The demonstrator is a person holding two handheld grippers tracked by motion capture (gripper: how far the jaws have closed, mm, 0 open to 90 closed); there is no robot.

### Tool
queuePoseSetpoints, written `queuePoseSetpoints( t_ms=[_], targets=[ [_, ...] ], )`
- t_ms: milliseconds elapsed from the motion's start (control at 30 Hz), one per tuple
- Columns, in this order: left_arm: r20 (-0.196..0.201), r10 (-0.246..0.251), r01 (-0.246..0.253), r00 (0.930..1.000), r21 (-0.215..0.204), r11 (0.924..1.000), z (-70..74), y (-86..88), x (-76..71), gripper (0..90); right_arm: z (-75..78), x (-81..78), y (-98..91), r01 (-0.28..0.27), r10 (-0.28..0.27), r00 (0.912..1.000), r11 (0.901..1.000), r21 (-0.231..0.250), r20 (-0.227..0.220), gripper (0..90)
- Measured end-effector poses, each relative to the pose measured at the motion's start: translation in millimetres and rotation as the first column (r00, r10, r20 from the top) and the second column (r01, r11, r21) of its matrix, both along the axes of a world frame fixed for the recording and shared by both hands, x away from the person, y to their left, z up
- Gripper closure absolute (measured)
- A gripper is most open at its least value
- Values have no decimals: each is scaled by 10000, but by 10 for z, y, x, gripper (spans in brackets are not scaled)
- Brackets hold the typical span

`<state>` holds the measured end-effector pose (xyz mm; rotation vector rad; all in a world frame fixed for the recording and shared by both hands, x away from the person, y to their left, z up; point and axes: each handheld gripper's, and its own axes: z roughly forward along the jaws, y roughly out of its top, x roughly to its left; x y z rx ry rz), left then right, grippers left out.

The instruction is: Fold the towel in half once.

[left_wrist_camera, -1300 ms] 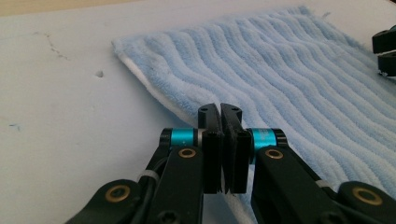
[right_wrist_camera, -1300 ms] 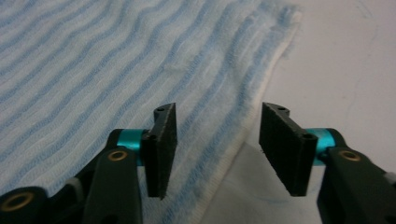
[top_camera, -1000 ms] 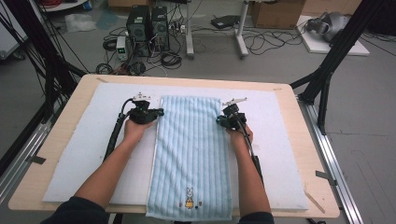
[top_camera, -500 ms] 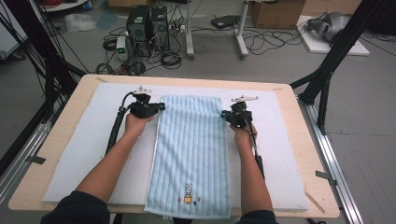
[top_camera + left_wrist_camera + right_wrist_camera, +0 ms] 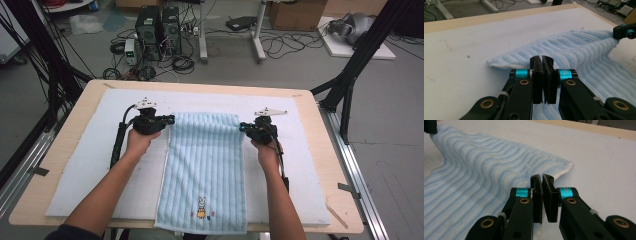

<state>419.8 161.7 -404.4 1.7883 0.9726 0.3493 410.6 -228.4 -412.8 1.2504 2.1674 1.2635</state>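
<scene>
Counter (image 5: 320, 165) of pale wood takes up the middle of the high view, with a white mat (image 5: 90, 165) laid over most of its top. Down the centre of the mat runs a light blue striped towel (image 5: 205, 170), its near end, with a small rabbit picture (image 5: 201, 207), hanging just over the counter's bottom edge. The towel's far edge sits a little above centre frame and is lifted off the mat at both corners, so the cloth there rises in a soft ridge. Two forearms come in from the bottom of the frame. The left gripper (image 5: 167, 120) is at the towel's far left corner, left of centre, and its jaws are pressed together on the cloth; the left gripper view shows the closed black jaws with the towel's edge caught between them. The right gripper (image 5: 242, 127) is at the far right corner, right of centre, its jaws likewise pinching the towel's edge.
</scene>
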Motion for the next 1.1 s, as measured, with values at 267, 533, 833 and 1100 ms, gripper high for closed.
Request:
queuePoseSetpoints(
  t_ms=[267, 533, 833, 1100],
  targets=[
    [202, -238, 228, 9995, 476, 9986, -78, 18, -406, 867, 9, -321, 27, -207, 205, 9998, 9992, -353, -73, 865],
    [78, -299, 296, 9995, 399, 9988, -241, 85, -734, 864, -32, -660, 82, -291, 293, 9996, 9985, -463, 29, 864],
    [-79, -676, 679, 9977, 485, 9965, -358, 139, -1001, 861, -107, -965, 87, -333, 329, 9994, 9982, -499, -98, 856],
    [-151, 754, -752, 9970, 112, 9971, -347, 231, -839, 449, -130, -1054, 62, 308, -309, 9995, 9994, 162, 35, 527]
  ],
)
